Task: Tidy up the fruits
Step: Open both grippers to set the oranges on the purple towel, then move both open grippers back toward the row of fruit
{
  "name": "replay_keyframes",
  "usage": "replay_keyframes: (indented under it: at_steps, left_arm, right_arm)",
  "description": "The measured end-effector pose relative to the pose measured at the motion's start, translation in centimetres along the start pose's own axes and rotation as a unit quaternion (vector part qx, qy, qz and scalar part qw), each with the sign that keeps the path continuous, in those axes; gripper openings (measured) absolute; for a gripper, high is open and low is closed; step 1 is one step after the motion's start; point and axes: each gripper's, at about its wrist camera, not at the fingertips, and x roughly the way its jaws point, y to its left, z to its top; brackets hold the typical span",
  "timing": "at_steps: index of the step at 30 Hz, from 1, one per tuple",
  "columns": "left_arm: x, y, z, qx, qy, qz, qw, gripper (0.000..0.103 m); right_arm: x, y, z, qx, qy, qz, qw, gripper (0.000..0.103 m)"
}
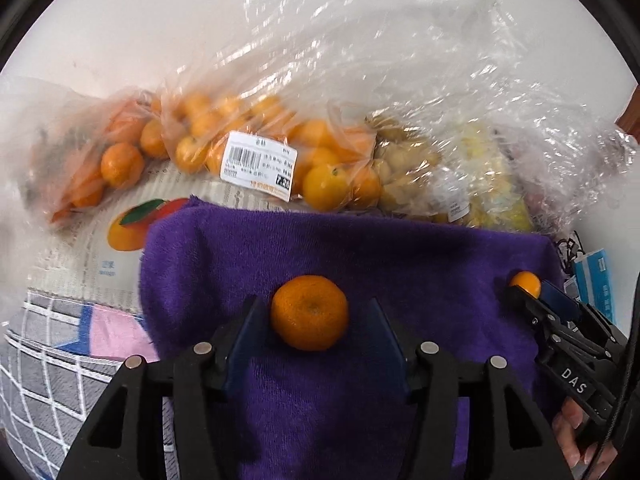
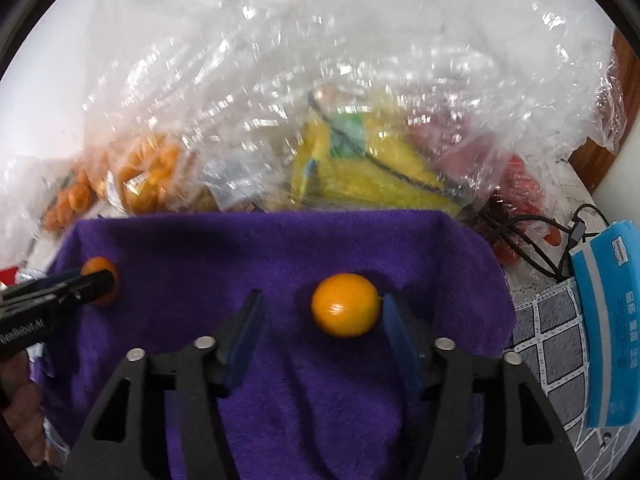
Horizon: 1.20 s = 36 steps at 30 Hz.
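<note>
The left tongs (image 1: 316, 320) stand partly open over a purple towel (image 1: 400, 252), with a dimpled tangerine (image 1: 309, 312) resting on the towel between the blue pads. The left pad looks to touch the fruit's side; the right pad stands clear of it, so nothing is gripped. The right tongs (image 2: 320, 312) are likewise partly open around a smooth, glossy orange fruit (image 2: 345, 305), which sits against the right-hand pad with a wide gap on the other side.

Both fruits appear to have been set down on the towel, well apart, one toward each end. The step in hand seems to be the release. To do it well, each pair of tongs should open enough for both pads to clear the fruit, then lift straight back along its own line. Dragging sideways would likely roll these round fruits across the soft pile.

Behind the towel lie clear plastic bags (image 1: 248, 144) of more tangerines, probably the next source; their crinkled film may snag the pads.
</note>
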Motion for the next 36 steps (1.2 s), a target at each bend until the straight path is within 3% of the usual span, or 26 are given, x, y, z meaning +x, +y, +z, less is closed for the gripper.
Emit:
replay_keyframes:
  at_steps: [8,16,24,30,36]
  left_arm:
    - [-5.8,-1.0,-1.6,0.008,-0.048,0.015,0.9987,0.054]
    - [-12.7,-1.0,-4.5,0.01,-0.103,0.014,0.9945,0.054]
    - [-17.6,-0.7,-9.9,0.008,-0.136,0.014,0.9906,0.054]
    - [-19.2,0.1,-13.0,0.007,-0.126,0.005,0.992,0.054]
    - [-19.6,1.1,-15.7,-0.008,-0.115,-0.005,0.9933,0.054]
  right_arm:
    - [-6.4,2.5,0.1,-0.045,-0.082,-0.01,0.996,0.063]
    - [-11.8,1.7,-3.6,-0.028,-0.1,-0.037,0.994,0.063]
    - [-17.1,0.3,-9.0,0.003,-0.096,-0.009,0.995,0.063]
    - [-19.7,0.6,-12.4,-0.009,-0.108,0.009,0.994,0.063]
    - [-19.6,1.0,-15.1,-0.015,-0.097,0.011,0.995,0.063]
